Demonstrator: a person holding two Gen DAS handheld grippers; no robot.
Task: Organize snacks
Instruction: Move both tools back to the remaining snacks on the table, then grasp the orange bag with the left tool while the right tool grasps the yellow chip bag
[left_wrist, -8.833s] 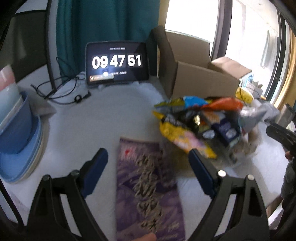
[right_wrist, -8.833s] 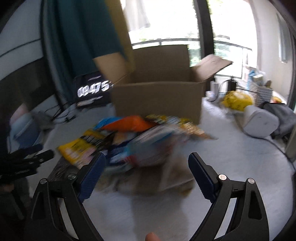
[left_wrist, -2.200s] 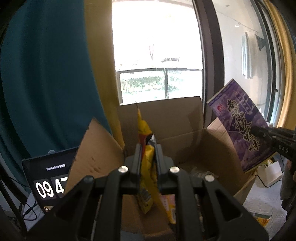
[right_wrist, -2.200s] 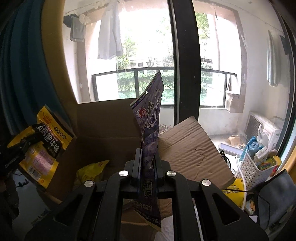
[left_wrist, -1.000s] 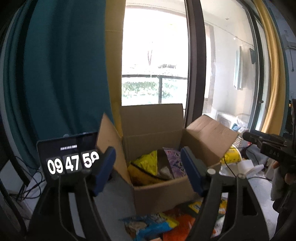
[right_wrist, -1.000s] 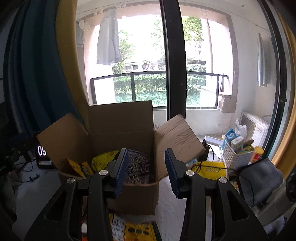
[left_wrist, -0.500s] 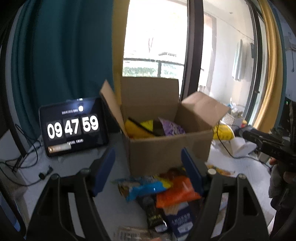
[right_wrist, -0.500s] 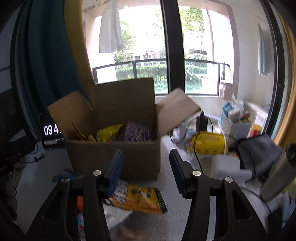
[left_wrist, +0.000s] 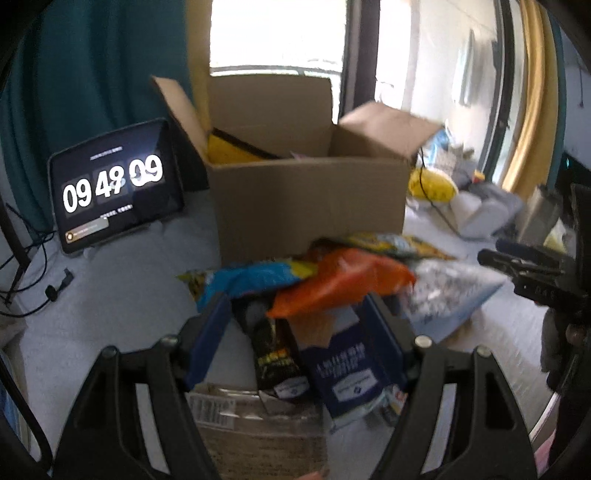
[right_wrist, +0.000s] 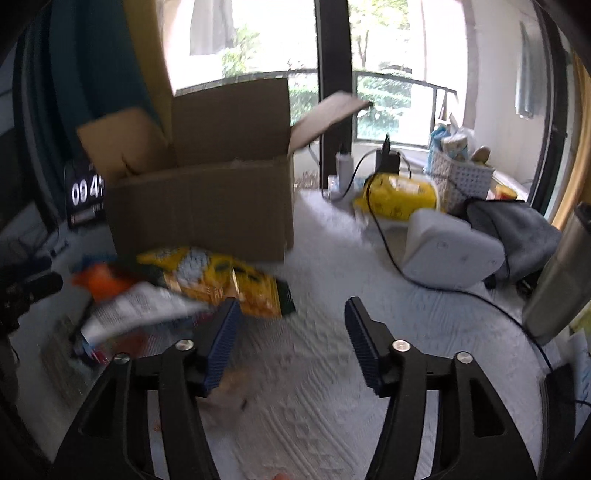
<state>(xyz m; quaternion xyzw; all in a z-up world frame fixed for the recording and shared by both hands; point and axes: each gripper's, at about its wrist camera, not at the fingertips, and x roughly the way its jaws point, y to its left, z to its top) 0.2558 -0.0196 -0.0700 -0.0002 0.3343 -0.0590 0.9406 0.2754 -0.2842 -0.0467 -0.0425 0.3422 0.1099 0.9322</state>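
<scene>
An open cardboard box (left_wrist: 306, 199) (right_wrist: 199, 206) stands at the back of the white table, a yellow packet showing over its rim. In front of it lies a heap of snack packets: an orange one (left_wrist: 343, 280), a blue-and-yellow one (left_wrist: 251, 277), a dark blue one (left_wrist: 347, 369), a black one (left_wrist: 273, 354) and a silvery one (left_wrist: 447, 295). My left gripper (left_wrist: 301, 325) hangs open just above the heap, touching nothing. My right gripper (right_wrist: 291, 332) hovers over bare cloth right of the heap, a yellow packet (right_wrist: 221, 277) by its left finger; its jaws are opening with nothing between them.
A tablet (left_wrist: 114, 184) showing a clock stands left of the box, cables beside it. Right of the box lie a yellow bag (right_wrist: 399, 195), a white device (right_wrist: 450, 254), a grey cloth (right_wrist: 513, 229), a white basket (right_wrist: 461, 177) and a steel flask (right_wrist: 561, 273).
Both grippers have sunk from box height toward the table and tilted down. The packets they carried earlier lie in the box. The right gripper's jaws have widened.
</scene>
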